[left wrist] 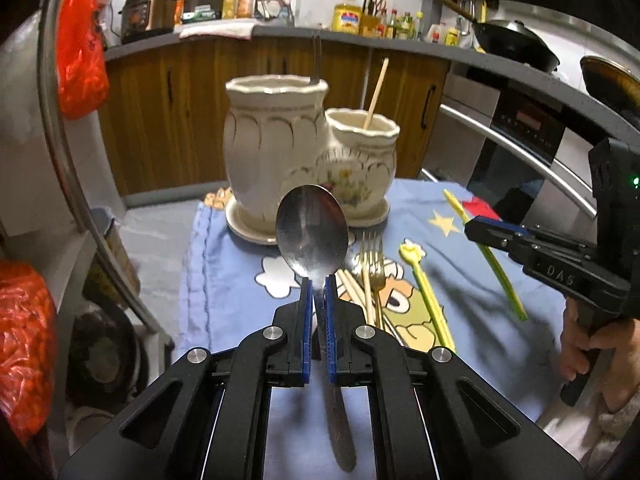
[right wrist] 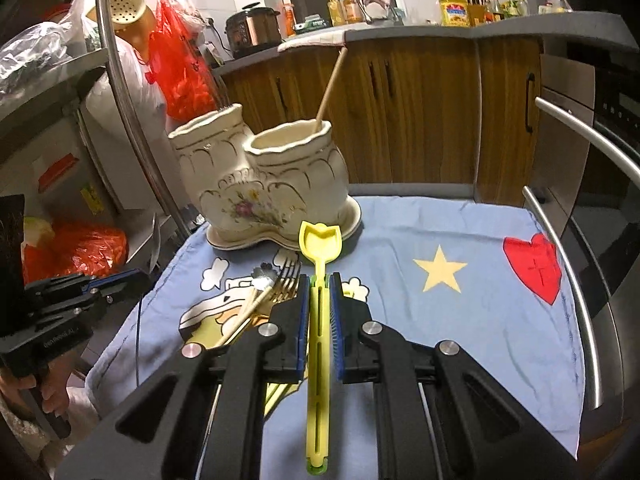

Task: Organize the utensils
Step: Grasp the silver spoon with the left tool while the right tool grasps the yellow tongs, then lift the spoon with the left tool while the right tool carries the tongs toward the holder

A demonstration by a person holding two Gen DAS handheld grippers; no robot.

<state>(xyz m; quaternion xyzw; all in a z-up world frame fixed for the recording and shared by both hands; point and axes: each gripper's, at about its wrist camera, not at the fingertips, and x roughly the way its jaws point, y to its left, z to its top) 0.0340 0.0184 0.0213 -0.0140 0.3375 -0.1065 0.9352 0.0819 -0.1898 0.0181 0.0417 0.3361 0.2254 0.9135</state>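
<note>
The left hand-held gripper (left wrist: 318, 280) is pinching a shiny steel spoon (left wrist: 312, 230) — the right hand-held gripper (right wrist: 319, 280) is clamping a yellow plastic spoon (right wrist: 319, 240), both facing a cream holder (left wrist: 304, 148).

The left gripper (left wrist: 318, 280) is covering the spoon (left wrist: 312, 228) neck where its blue pads are closing on it. The spoon bowl is blocking the front of the ceramic holder (left wrist: 276, 140). The holder walls are hiding the lower ends of the chopstick (left wrist: 376, 94) and a metal handle (left wrist: 317, 56). The right gripper (right wrist: 319, 280) is masking part of the yellow utensil (right wrist: 319, 236) shaft, and the forks (right wrist: 286, 276) near the cloth (right wrist: 460, 312) edge are blurring.
</note>
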